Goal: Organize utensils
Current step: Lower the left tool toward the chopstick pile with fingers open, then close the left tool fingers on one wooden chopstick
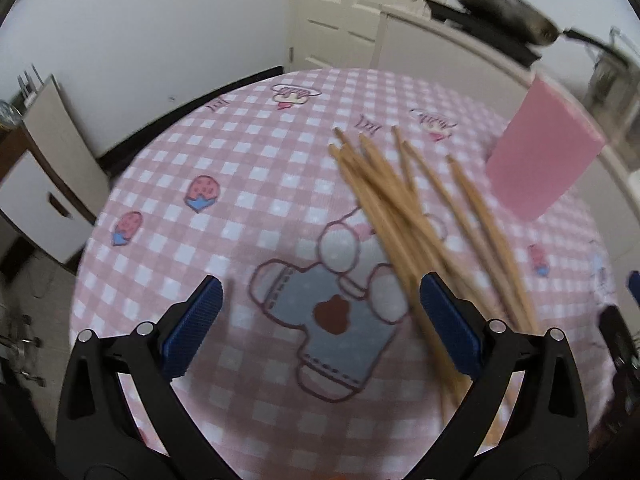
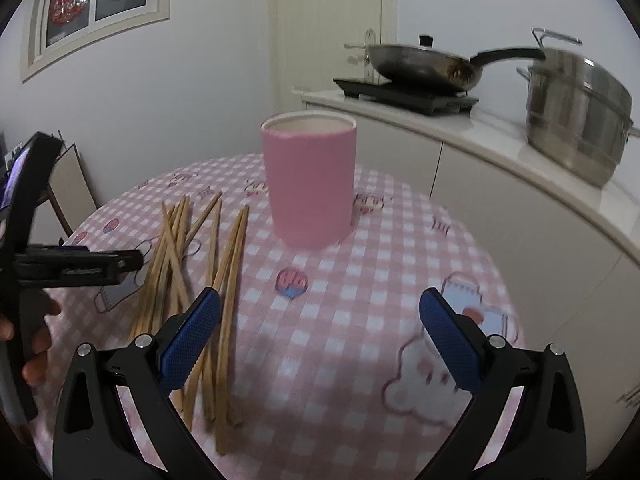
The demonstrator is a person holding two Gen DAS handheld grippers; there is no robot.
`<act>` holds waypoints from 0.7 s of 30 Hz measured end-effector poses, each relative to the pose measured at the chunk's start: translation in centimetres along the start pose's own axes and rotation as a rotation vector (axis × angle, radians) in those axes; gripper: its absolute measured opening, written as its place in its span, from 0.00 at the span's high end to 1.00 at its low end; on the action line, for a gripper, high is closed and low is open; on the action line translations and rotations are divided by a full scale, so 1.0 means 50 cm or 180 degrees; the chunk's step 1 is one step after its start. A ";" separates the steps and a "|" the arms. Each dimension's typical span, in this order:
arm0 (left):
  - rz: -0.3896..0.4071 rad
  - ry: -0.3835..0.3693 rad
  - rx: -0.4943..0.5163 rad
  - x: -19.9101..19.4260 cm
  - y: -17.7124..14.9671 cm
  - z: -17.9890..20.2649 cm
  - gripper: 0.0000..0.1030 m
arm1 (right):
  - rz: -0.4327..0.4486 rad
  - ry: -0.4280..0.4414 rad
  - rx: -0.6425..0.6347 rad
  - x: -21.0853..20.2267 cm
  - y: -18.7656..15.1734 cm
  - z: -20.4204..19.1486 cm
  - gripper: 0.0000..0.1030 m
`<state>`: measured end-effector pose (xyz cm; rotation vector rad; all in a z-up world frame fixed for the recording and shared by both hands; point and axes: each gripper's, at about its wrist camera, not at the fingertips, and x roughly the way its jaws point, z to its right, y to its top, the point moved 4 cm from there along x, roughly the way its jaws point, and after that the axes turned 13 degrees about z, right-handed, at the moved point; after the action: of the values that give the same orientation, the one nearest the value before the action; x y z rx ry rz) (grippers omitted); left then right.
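A round table (image 2: pixel 360 272) covered in a pink-and-white checked cloth with cartoon prints carries the task's things. A loose pile of wooden chopsticks (image 2: pixel 224 272) lies flat on the cloth in the table's left half, some crossing one another; their thin tips point toward the far edge. A pink cylindrical holder (image 2: pixel 310 184) stands upright toward the far edge, just right of the chopstick tips and apart from them. Its white inner wall shows at the rim; whether anything lies deep inside cannot be told.

The left gripper (image 1: pixel 320 316) hovers above the cloth with its blue-padded jaws spread wide and nothing between them; its right pad overlaps the near ends of the chopsticks (image 1: pixel 404 216) in the left wrist view. The right gripper (image 2: pixel 320 328) is likewise spread wide and empty, over bare cloth just right of the pile.

On the counter (image 2: pixel 500 148) behind the table sit a frying pan (image 2: pixel 424 66) on an induction cooker (image 2: pixel 404 96) and a lidded steel pot (image 2: pixel 576 120).
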<state>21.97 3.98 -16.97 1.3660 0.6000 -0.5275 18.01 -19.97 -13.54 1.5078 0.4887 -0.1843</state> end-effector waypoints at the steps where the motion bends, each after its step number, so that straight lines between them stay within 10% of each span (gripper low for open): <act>1: 0.0010 -0.0091 -0.0048 -0.002 0.001 0.004 0.06 | -0.0020 0.0000 -0.0008 0.005 0.002 0.001 0.07; 5: -0.0012 -0.0328 -0.0195 0.002 0.005 0.016 0.06 | -0.0132 0.0242 -0.0062 0.029 0.013 -0.021 0.09; 12: 0.0041 -0.0415 -0.0177 -0.005 0.014 0.032 0.23 | -0.0540 0.0648 -0.0240 0.095 -0.001 -0.093 0.72; 21: -0.0038 -0.0604 -0.0224 -0.004 0.015 0.027 0.39 | -0.0899 0.0822 -0.0157 0.133 -0.016 -0.101 0.83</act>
<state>22.43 2.73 -16.17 1.2305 0.4680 -0.6322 22.64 -13.88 -16.99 1.4166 0.9083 -0.1965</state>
